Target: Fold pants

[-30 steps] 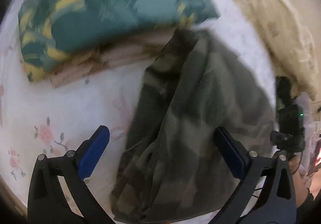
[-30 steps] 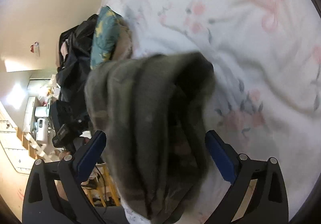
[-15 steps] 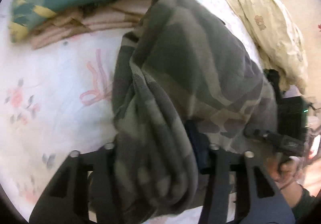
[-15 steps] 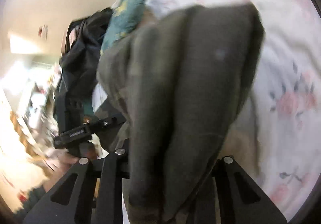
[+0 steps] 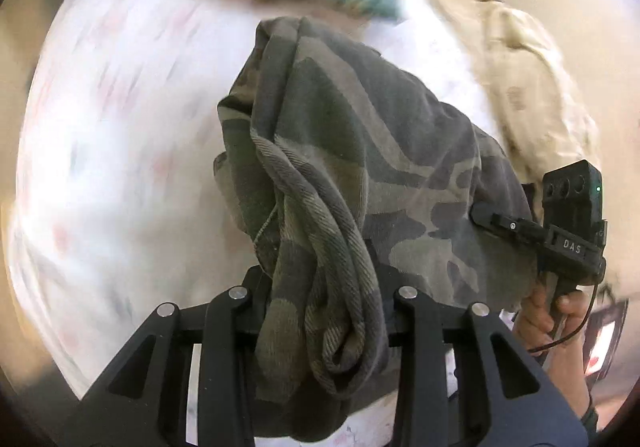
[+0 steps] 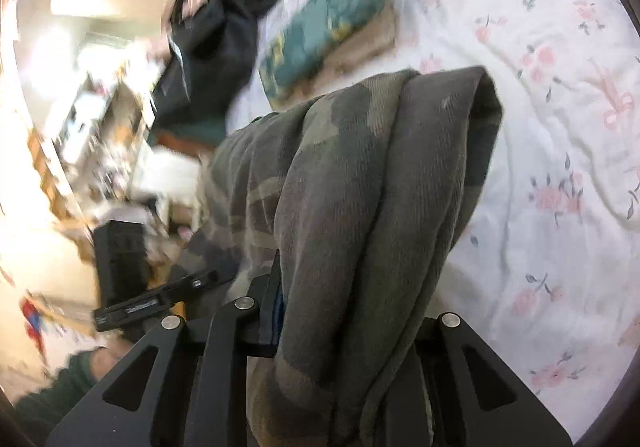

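The camouflage pants hang bunched between my two grippers, lifted above the floral bed sheet. My left gripper is shut on a thick fold of the pants; the cloth hides its fingertips. My right gripper is shut on another bunch of the same pants, which drape over its jaws. In the left wrist view the right gripper's body shows at the far right, held by a hand. In the right wrist view the left gripper's body shows at lower left.
A teal and yellow folded cloth lies on beige folded clothes on the floral sheet. A cream quilt lies along the bed's edge. A black bag and blurred room clutter are beyond the bed.
Both grippers went from open around the pants to shut on them. They have lifted the pants off the sheet, and both views have swung.
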`<action>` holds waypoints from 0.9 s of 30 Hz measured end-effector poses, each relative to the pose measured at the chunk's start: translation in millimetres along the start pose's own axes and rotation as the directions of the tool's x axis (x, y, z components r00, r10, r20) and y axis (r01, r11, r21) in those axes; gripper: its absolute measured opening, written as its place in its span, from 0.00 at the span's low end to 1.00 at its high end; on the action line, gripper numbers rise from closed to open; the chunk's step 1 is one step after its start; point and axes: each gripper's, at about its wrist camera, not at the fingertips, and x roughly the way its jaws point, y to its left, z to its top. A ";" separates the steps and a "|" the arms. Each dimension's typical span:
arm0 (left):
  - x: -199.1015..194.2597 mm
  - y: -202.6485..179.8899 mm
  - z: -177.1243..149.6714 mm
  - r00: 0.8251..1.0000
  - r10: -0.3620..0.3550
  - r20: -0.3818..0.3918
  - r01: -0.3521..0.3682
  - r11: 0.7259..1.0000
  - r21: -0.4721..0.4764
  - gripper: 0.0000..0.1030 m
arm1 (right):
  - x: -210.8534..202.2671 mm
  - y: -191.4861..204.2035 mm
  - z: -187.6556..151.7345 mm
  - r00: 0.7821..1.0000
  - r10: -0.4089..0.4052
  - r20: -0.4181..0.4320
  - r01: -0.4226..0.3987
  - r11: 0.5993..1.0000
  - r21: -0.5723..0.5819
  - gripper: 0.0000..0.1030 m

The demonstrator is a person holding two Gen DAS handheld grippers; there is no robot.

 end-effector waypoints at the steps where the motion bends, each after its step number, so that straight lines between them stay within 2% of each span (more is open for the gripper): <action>1: 13.5 11.3 -9.4 0.998 0.032 -0.058 -0.034 0.999 -0.034 0.31 | 17.8 -4.3 1.5 0.999 -0.025 -0.043 0.026 0.999 0.021 0.28; 2: 27.3 20.2 -20.2 0.993 0.062 -0.102 -0.068 0.996 -0.051 0.36 | 31.4 -14.8 -4.3 0.992 -0.073 -0.098 0.078 0.996 0.042 0.34; 3: 35.3 25.6 -27.1 0.989 0.088 -0.122 -0.094 0.995 -0.040 0.49 | 41.1 -25.4 -11.8 0.984 -0.118 -0.134 0.128 0.990 0.065 0.39; 4: 40.5 27.0 -32.1 0.983 0.126 -0.135 -0.127 0.992 0.004 0.64 | 43.2 -31.5 -18.3 0.977 -0.147 -0.152 0.160 0.984 0.077 0.52; 5: 41.5 25.8 -33.6 0.977 0.162 -0.139 -0.157 0.986 0.052 0.71 | 41.0 -33.7 -22.6 0.969 -0.175 -0.177 0.191 0.978 0.081 0.61; 6: 39.8 24.7 -33.1 0.969 0.201 -0.143 -0.189 0.977 0.093 0.81 | 34.7 -32.8 -25.0 0.964 -0.192 -0.185 0.210 0.974 0.083 0.61; 8: 26.9 25.5 -29.0 0.968 0.215 -0.132 -0.203 0.974 0.096 0.82 | 9.2 -24.2 -28.9 0.956 -0.257 -0.140 0.266 0.963 0.044 0.61; 10: 5.0 26.8 -26.0 0.968 0.232 -0.095 -0.224 0.971 0.084 0.81 | -24.6 -18.6 -42.5 0.951 -0.304 -0.055 0.306 0.951 0.039 0.61; 13: -23.6 26.1 -29.4 0.981 0.192 -0.042 -0.189 0.979 0.071 0.80 | -64.0 -22.0 -68.8 0.964 -0.256 0.077 0.244 0.960 0.135 0.61; 15: -40.2 24.4 -36.2 0.992 0.122 -0.014 -0.120 0.990 0.069 0.78 | -69.3 -19.8 -83.5 0.965 -0.237 0.108 0.219 0.963 0.155 0.55; 16: -46.2 22.4 -40.3 0.995 0.098 -0.004 -0.097 0.992 0.084 0.78 | -68.6 -16.7 -89.9 0.964 -0.238 0.120 0.221 0.965 0.141 0.46; 18: -51.1 14.6 -48.0 0.993 0.113 0.038 -0.118 0.984 0.135 0.78 | -61.8 -9.0 -95.9 0.959 -0.262 0.111 0.253 0.963 0.090 0.43; 19: -47.7 11.5 -51.8 0.989 0.143 0.041 -0.148 0.974 0.170 0.74 | -53.9 -2.9 -94.8 0.956 -0.275 0.106 0.268 0.961 0.070 0.43; 20: -37.2 3.9 -51.6 0.986 0.163 0.026 -0.165 0.968 0.188 0.66 | -52.6 -1.6 -97.3 0.954 -0.282 0.103 0.278 0.959 0.049 0.43; 21: -23.4 0.1 -52.4 0.985 0.169 -0.017 -0.163 0.966 0.199 0.45 | -44.5 1.6 -96.4 0.951 -0.294 0.095 0.293 0.956 0.023 0.43; 22: -10.3 -1.8 -53.2 0.982 0.181 -0.058 -0.166 0.964 0.206 0.34 | -39.5 2.6 -97.1 0.946 -0.312 0.086 0.313 0.950 0.008 0.43; 23: -5.3 -4.4 -54.7 0.978 0.202 -0.058 -0.185 0.958 0.220 0.33 | -33.3 1.4 -101.2 0.939 -0.335 0.072 0.337 0.942 -0.012 0.38; 24: -3.9 -7.0 -55.0 0.972 0.231 -0.035 -0.216 0.946 0.243 0.21 | -26.2 1.0 -102.7 0.935 -0.351 0.055 0.353 0.935 -0.033 0.29; 25: -5.5 -8.9 -53.7 0.970 0.241 -0.025 -0.227 0.940 0.255 0.13 | -21.1 3.5 -104.4 0.925 -0.377 0.053 0.380 0.923 -0.062 0.18; 26: -9.6 -8.9 -54.5 0.974 0.224 -0.032 -0.209 0.945 0.252 0.11 | -20.4 9.6 -105.1 0.919 -0.389 0.067 0.394 0.914 -0.091 0.05; 27: -14.6 -7.4 -54.9 0.977 0.209 -0.030 -0.196 0.949 0.249 0.09 | -24.9 14.6 -107.6 0.924 -0.372 0.085 0.380 0.918 -0.115 0.05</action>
